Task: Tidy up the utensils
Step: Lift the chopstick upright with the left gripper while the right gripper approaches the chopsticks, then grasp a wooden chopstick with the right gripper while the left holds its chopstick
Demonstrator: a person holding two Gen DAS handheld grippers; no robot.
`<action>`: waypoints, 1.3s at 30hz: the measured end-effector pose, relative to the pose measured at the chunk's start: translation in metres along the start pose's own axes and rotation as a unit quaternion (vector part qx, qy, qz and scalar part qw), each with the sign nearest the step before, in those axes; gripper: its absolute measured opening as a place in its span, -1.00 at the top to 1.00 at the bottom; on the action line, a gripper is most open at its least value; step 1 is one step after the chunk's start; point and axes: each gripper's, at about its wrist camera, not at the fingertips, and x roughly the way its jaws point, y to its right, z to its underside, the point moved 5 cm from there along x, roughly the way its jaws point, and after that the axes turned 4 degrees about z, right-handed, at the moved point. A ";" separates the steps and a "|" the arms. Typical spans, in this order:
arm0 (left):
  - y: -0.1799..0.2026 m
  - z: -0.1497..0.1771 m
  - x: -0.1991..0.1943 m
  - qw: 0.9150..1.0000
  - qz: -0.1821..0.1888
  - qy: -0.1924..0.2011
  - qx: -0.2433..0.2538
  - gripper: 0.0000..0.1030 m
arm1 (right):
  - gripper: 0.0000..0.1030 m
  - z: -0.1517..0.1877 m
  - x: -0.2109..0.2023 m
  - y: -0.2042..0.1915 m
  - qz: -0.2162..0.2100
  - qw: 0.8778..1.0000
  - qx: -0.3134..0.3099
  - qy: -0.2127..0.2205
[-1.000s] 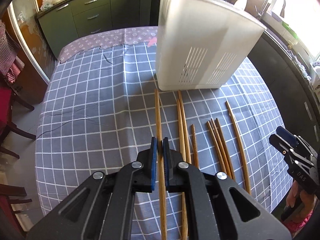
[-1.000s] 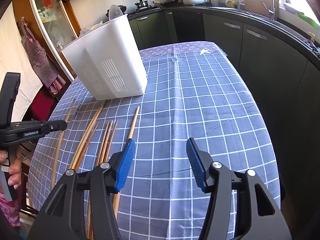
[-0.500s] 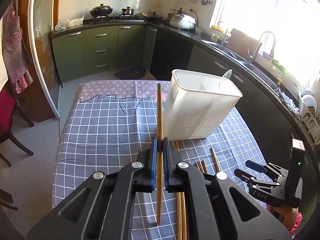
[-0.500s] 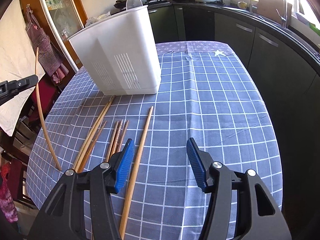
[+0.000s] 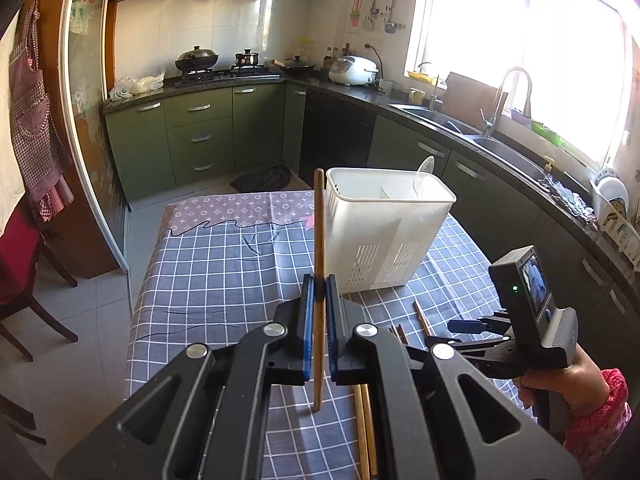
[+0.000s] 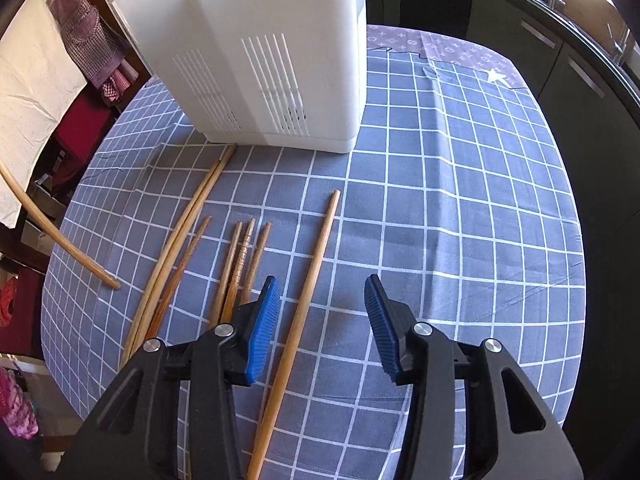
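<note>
My left gripper (image 5: 319,294) is shut on a long wooden chopstick (image 5: 319,224), lifted off the table and standing nearly upright in front of the white utensil holder (image 5: 384,232). That same held chopstick (image 6: 52,236) shows at the left of the right wrist view. My right gripper (image 6: 322,280) hangs low over the checked cloth, its jaws closing. Another long chopstick (image 6: 316,256) lies flat between them, close to the left pad, with neither pad touching it. Several shorter chopsticks (image 6: 240,264) and two long pale ones (image 6: 180,236) lie to its left, pointing toward the holder (image 6: 272,40).
The table carries a blue checked cloth (image 6: 460,200) with open cloth to the right of the chopsticks. A pale spoon (image 5: 424,168) stands in the holder. Dark chairs (image 5: 24,280) stand left of the table, and green cabinets and a sink counter (image 5: 460,128) run behind and right.
My left gripper has lifted its chopstick off the cloth and tilted upward. My right gripper has moved toward the holder and the loose chopsticks, its jaws narrowed, with a long chopstick now between them.
</note>
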 end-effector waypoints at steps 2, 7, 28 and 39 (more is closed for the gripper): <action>0.001 0.000 -0.001 1.000 0.002 -0.001 0.001 0.89 | 0.23 -0.001 0.005 -0.002 0.006 1.000 -0.003 -0.005; 0.002 0.001 -0.002 1.000 0.001 -0.002 0.006 0.89 | 0.36 -0.005 0.011 -0.008 0.025 1.000 -0.013 -0.003; 0.004 0.003 0.000 1.000 0.000 -0.007 0.013 0.88 | 0.87 -0.012 -0.132 -0.008 -0.025 0.980 0.010 0.197; 0.003 0.009 -0.009 1.000 -0.001 -0.005 0.016 0.88 | 0.87 0.043 -0.194 -0.003 -0.017 0.959 0.012 0.283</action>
